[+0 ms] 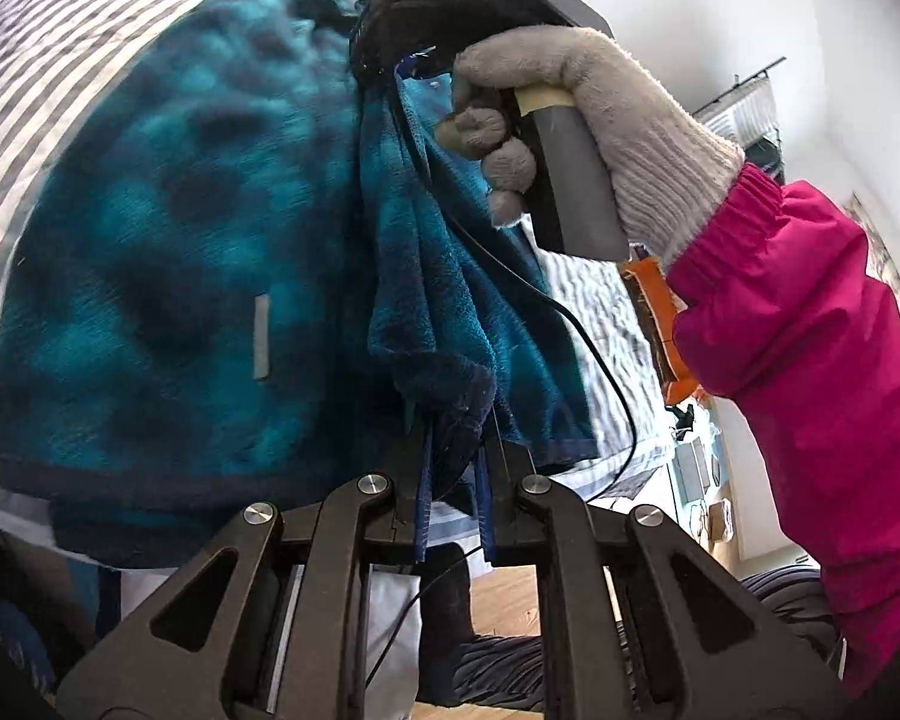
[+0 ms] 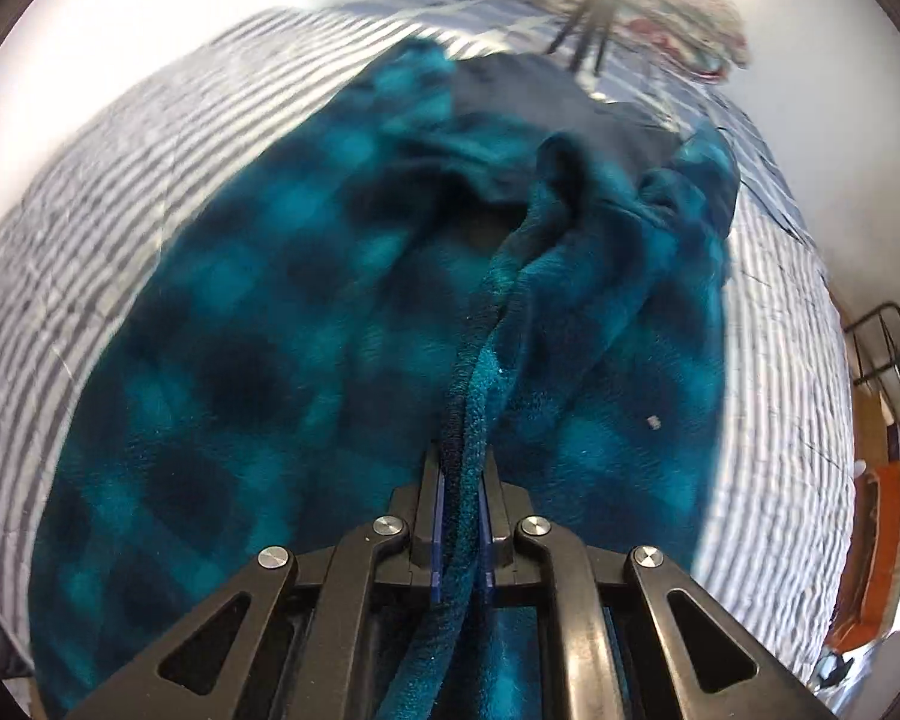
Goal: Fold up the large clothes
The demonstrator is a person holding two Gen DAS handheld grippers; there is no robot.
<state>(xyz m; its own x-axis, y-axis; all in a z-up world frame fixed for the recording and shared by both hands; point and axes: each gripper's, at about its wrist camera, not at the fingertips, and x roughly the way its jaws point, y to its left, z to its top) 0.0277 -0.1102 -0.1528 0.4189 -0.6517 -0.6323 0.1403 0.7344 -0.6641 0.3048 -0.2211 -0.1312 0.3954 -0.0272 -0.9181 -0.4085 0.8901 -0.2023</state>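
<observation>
Left gripper (image 1: 453, 501): fingers clenched on a bunched fold of the teal plaid fleece garment (image 1: 168, 276). Right gripper (image 2: 463, 519): fingers clenched on a rolled edge of the same garment, which lies spread over the striped bed (image 2: 90, 192). A gloved hand (image 1: 576, 138) grips the other gripper's handle, close against the raised fabric.

Fleece garment (image 2: 306, 372): teal-and-navy check, plush, navy-bound edges, plain navy lining showing at far end. Spread over striped bed, bunched and creased mid-body. One bound edge lifted into raised ridge; another doubled fold hangs in layers (image 1: 450, 312). Small grey tab on face.
</observation>
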